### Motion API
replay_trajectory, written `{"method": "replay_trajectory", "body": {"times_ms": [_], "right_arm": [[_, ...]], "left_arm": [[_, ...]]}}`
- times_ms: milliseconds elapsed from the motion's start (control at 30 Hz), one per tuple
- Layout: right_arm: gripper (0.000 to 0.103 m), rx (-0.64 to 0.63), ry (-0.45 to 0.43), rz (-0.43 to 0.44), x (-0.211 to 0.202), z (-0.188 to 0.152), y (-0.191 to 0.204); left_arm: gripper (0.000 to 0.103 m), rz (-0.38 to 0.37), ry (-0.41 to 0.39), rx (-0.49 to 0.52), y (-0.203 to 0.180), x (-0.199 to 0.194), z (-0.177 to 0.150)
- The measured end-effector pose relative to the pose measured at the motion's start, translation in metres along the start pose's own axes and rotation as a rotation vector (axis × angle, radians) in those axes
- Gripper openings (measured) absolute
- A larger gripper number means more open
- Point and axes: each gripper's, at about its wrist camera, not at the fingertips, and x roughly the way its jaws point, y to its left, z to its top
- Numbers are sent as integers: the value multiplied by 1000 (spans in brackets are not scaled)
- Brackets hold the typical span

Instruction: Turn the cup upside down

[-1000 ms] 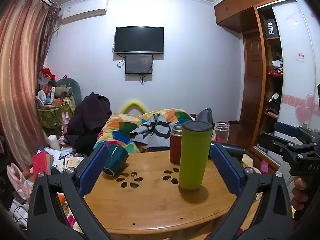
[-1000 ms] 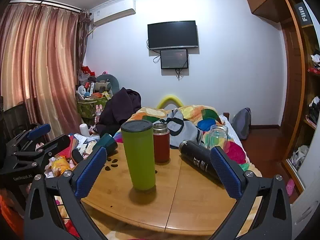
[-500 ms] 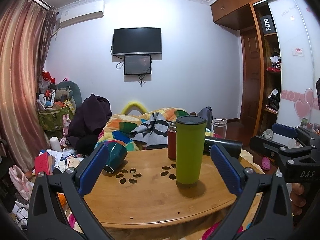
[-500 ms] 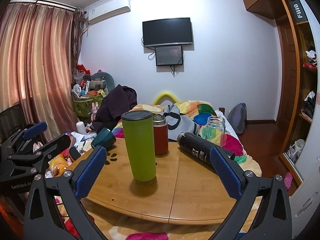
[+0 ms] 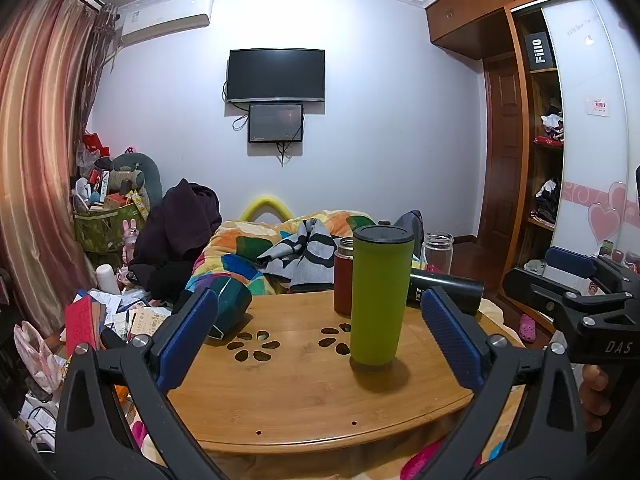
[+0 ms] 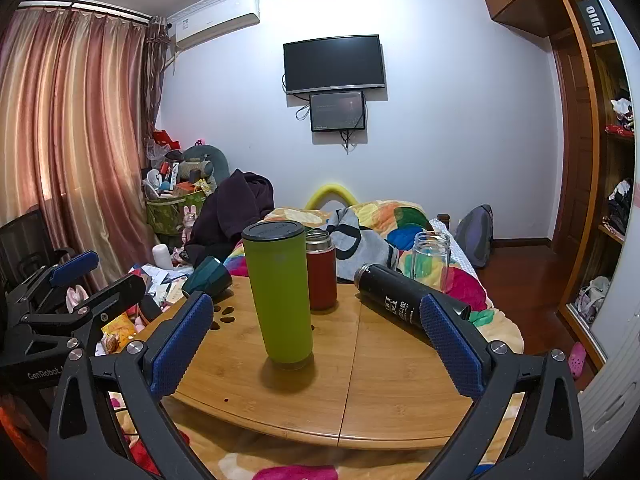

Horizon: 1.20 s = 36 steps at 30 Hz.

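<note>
A tall green cup (image 5: 380, 296) with a black end on top stands on the round wooden table (image 5: 304, 392); it also shows in the right wrist view (image 6: 280, 292). My left gripper (image 5: 320, 336) is open and empty, back from the table's near edge, with the cup between its finger lines but farther off. My right gripper (image 6: 316, 340) is open and empty, likewise back from the cup. Each gripper shows at the edge of the other's view.
A red flask (image 6: 321, 270) stands just behind the green cup. A black bottle (image 6: 404, 300) lies on its side at the right. A dark teal cup (image 5: 230, 304) lies at the table's left edge. A glass jar (image 6: 430, 258) stands behind, by the bed.
Both grippers have drawn back from the table and risen slightly; the cup looks smaller and stays standing in place. Both stay open.
</note>
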Motion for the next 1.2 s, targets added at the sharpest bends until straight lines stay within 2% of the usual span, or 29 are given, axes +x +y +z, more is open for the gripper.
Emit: {"method": "replay_trajectory", "body": {"times_ms": [1200], "right_arm": [[103, 3, -1, 1, 0, -1, 1]], "left_arm": [[103, -44, 12, -10, -3, 2, 0]]}}
